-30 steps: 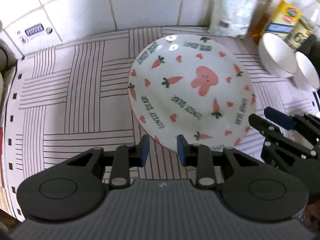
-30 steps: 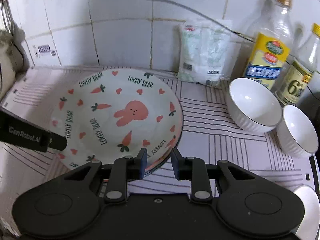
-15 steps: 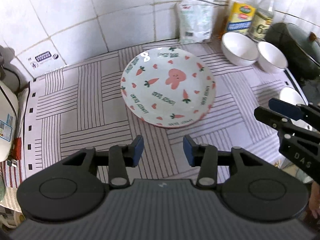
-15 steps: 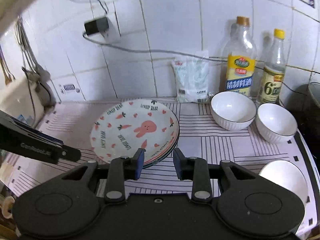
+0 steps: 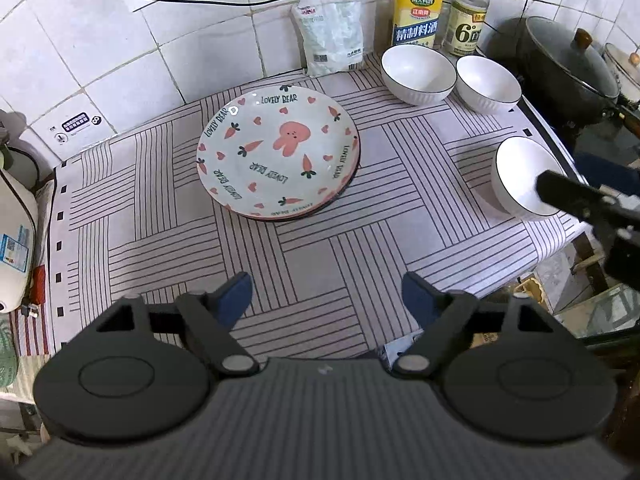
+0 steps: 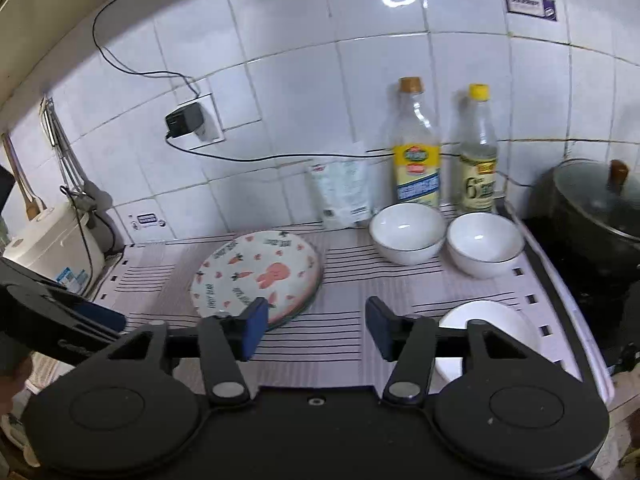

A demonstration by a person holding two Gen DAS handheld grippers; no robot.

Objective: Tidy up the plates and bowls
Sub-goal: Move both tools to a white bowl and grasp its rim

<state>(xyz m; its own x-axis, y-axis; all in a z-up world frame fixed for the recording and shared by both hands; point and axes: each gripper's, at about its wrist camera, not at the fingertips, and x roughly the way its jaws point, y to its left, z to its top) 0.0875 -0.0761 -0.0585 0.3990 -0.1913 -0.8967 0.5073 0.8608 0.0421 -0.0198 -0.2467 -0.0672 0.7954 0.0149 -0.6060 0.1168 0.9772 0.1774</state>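
Note:
A stack of plates [image 5: 278, 158], the top one printed with a pink rabbit and carrots, rests on the striped cloth at the counter's middle; it also shows in the right wrist view [image 6: 256, 278]. Two white bowls [image 5: 418, 74] [image 5: 488, 84] stand at the back right, a third white bowl [image 5: 524, 176] near the right edge. My left gripper [image 5: 326, 296] is open and empty, high above the counter's front. My right gripper [image 6: 314, 330] is open and empty, raised near the third bowl [image 6: 488, 328].
Two bottles [image 5: 416, 12] [image 5: 468, 12] and a white bag [image 5: 330, 32] stand against the tiled wall. A lidded black pot [image 5: 568, 68] sits at the right on the stove. A white appliance [image 5: 16, 232] stands at the left. A plug and cord [image 6: 184, 122] hang on the wall.
Both grippers have pulled back and up from the plate stack, and their jaws have opened wide. The plates have stayed where they were.

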